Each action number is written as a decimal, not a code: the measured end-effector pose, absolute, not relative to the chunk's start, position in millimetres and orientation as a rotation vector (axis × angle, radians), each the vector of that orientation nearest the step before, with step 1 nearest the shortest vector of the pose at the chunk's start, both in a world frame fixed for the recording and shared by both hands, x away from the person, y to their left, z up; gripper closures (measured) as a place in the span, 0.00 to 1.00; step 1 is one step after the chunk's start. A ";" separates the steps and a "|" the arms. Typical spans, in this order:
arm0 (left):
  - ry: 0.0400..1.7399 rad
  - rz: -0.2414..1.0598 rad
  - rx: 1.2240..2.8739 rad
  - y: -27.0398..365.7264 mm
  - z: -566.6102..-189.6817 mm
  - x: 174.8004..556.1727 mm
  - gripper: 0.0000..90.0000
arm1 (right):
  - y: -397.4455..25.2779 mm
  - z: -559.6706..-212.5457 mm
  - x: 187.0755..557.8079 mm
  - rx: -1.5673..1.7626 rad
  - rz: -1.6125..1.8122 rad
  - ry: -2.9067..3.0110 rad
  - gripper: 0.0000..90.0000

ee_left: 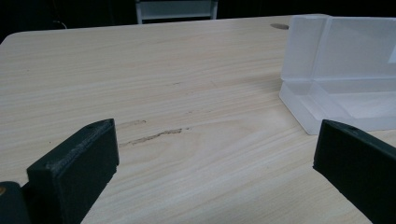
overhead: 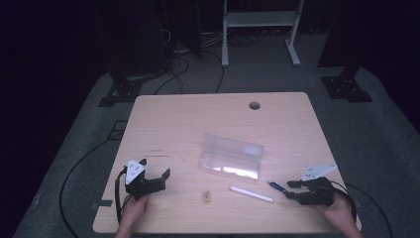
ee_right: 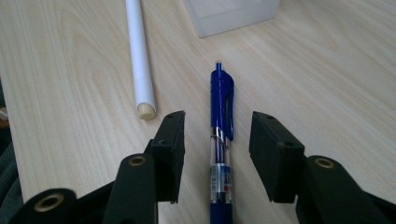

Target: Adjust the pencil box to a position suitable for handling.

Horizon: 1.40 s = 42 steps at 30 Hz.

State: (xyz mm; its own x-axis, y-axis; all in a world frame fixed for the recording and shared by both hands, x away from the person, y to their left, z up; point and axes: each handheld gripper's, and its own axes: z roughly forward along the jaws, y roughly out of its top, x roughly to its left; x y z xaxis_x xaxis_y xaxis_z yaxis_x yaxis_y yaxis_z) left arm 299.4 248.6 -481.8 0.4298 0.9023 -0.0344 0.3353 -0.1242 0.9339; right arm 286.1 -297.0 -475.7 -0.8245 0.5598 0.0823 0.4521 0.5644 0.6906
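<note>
My right gripper [ee_right: 217, 135] is spread wide, its jaws either side of the blue pen [ee_right: 221, 140], not yet touching; white stick [ee_right: 140, 60] lies at eleven o'clock; left gripper [ee_left: 215, 163] released, box [ee_left: 345, 74] at two o'clock.

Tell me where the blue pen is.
The blue pen lies on the table between the open right gripper jaws, beside the white stick, near the table's right front.
</note>
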 end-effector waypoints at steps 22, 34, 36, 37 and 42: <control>1.088 0.705 1.681 248.8 -481.8 299.5 0.00 | -301.4 -488.0 279.4 0.854 1.043 2.652 0.81; 1.089 0.705 1.681 248.9 -481.8 299.5 0.00 | -302.8 -489.0 277.1 0.837 1.030 2.630 0.88; 1.088 0.706 1.681 248.8 -481.8 299.5 0.00 | -303.0 -489.0 277.2 0.841 1.033 2.630 0.88; 1.087 0.705 1.681 248.9 -481.8 299.5 0.00 | -303.3 -489.1 277.4 0.841 1.036 2.632 0.88; 1.088 0.704 1.680 249.0 -481.8 299.5 0.00 | -306.2 -485.8 277.5 0.857 1.080 2.619 0.88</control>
